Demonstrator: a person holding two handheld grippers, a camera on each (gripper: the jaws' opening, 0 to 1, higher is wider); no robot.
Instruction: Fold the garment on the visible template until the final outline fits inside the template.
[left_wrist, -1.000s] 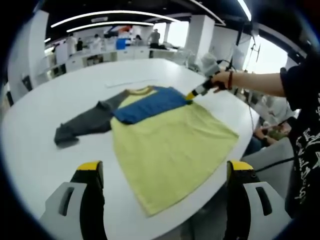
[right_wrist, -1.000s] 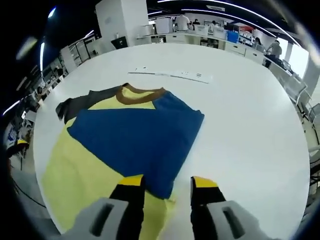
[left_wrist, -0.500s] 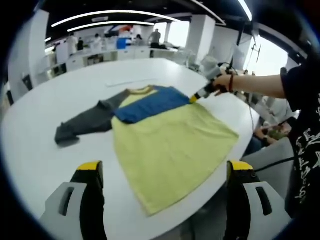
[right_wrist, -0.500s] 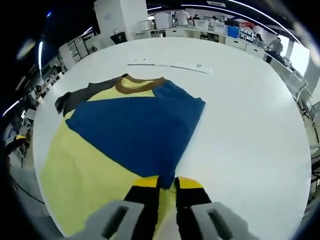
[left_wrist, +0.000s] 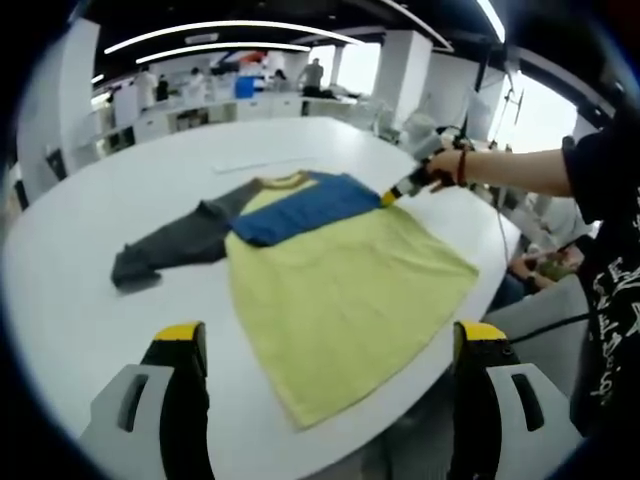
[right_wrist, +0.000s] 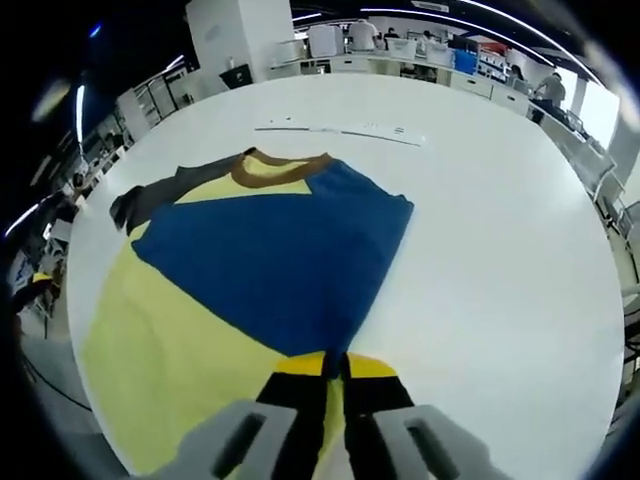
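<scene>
Right gripper, jaws pinched together on the blue sleeve edge at 6 o'clock; garment lies flat on the white table. Left gripper hovers wide apart, holding nothing. Paper strip lies beyond the collar at 12 o'clock, people and benches behind.

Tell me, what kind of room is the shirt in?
Probably a big open lab or office. The shirt lies on a wide white table, long light strips run across the ceiling, and people stand at white counters at the far end.
</scene>
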